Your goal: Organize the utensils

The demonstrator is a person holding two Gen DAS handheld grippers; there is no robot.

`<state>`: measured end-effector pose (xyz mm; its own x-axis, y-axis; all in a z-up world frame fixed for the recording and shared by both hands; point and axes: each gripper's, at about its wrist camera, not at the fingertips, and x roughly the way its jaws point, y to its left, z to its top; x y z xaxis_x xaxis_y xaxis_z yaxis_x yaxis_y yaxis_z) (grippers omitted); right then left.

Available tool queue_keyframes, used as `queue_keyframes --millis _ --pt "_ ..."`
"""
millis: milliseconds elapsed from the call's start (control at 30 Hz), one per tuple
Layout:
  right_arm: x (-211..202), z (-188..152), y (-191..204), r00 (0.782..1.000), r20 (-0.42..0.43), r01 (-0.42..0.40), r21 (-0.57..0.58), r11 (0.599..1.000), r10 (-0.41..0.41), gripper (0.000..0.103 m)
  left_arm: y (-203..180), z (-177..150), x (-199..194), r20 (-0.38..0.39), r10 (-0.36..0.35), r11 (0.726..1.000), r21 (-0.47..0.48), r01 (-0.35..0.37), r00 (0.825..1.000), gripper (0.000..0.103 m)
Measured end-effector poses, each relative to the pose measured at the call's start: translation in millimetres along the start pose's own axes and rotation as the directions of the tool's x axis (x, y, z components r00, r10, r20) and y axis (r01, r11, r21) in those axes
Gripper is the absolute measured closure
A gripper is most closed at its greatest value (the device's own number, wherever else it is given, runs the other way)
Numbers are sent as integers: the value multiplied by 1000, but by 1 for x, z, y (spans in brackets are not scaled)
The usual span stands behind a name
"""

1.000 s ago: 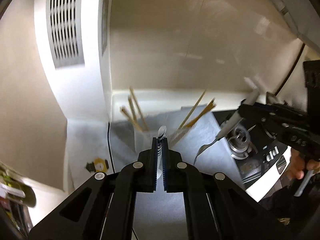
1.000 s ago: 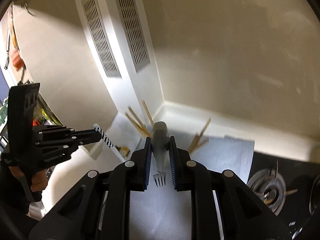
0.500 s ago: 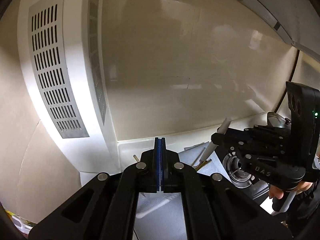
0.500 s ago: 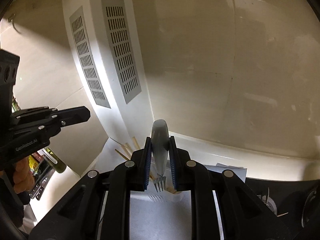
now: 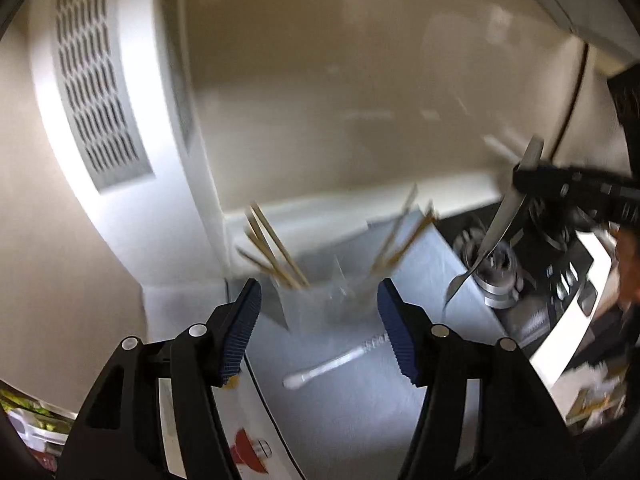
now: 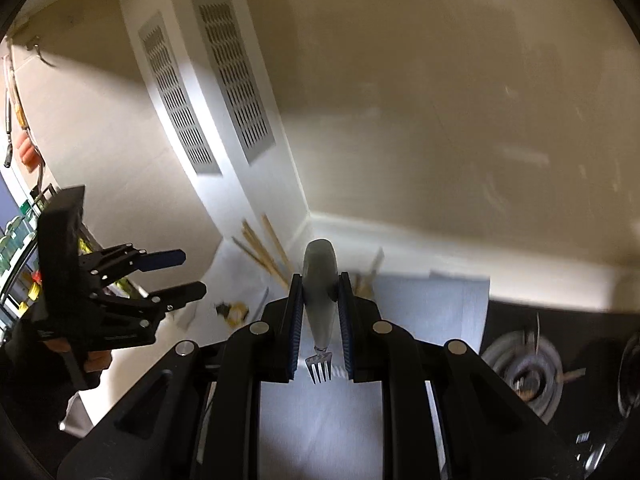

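Left wrist view: the left gripper (image 5: 318,328) hangs above a grey mat (image 5: 360,408) with its jaws spread wide and nothing between them. Beyond the fingertips stands a clear holder (image 5: 320,304), blurred, with wooden chopsticks (image 5: 276,248) leaning out of its left side and a second bundle (image 5: 400,240) leaning out to the right. A white-handled utensil (image 5: 336,362) lies flat on the mat just in front of the holder, its far end passing behind the right blue pad (image 5: 396,332); whether it is a spoon or a knife cannot be told. To the right of the holder, the right gripper (image 5: 520,178) holds a fork (image 5: 494,232) with the tines (image 5: 456,286) pointing down, above the edge of the mat and beside a black stove (image 5: 532,264). A vented white panel (image 5: 100,92) rises behind and left of the holder. Right wrist view: the right gripper (image 6: 320,320) is clamped on the fork (image 6: 319,300), handle end forward and tines (image 6: 319,368) hanging toward the camera, over the mat (image 6: 420,304). The chopsticks (image 6: 260,248) show ahead, left of the fork handle; the holder itself is hidden behind the fingers. The left gripper (image 6: 180,274) is to the left of the fork, its jaws parted and bare. A burner (image 6: 524,368) sits on the stove to the right of the mat.
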<state>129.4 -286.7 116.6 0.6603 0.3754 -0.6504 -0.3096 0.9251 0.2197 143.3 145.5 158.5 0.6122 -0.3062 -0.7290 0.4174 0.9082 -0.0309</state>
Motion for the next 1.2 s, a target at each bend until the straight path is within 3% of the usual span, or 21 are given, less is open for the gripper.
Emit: queue_keyframes --millis 167,400,600,700,833,900,933,1000,1033,1067,1200 --pt "16 -34 -27 991 -133 -4 117 993 20 85 -14 -29 53 -137 -67 992 93 80 988 43" --pt "36 -68 -54 973 -229 31 223 974 21 85 6 -68 131 -332 -104 987 78 137 938 49" --pt "61 -81 -58 961 -274 30 250 968 41 85 25 -104 171 -433 -48 988 109 105 900 49" --pt "72 -84 -55 953 -298 24 250 968 53 85 36 -119 191 -470 -54 990 88 107 881 49" --pt "82 -86 -51 945 -321 19 247 969 63 85 44 -127 208 -478 -47 992 83 98 877 49" --pt "86 -86 -49 942 -329 19 242 970 64 85 42 -127 210 -451 -24 990 115 85 892 49" --pt "87 -86 -47 941 -332 18 239 971 64 85 42 -126 210 -448 -21 989 122 84 894 51" --pt "88 -85 -46 941 -333 17 236 972 65 85 37 -124 209 -444 -31 985 137 102 895 70" --pt "87 -85 -46 941 -332 16 235 972 65 85 34 -123 209 -452 -33 982 151 113 892 73" --pt "87 -85 -46 942 -330 15 235 972 65 85 32 -123 208 -455 -36 980 156 120 890 87" --pt "87 -84 -47 944 -325 17 237 971 62 85 27 -124 203 -471 -67 980 136 148 880 90"
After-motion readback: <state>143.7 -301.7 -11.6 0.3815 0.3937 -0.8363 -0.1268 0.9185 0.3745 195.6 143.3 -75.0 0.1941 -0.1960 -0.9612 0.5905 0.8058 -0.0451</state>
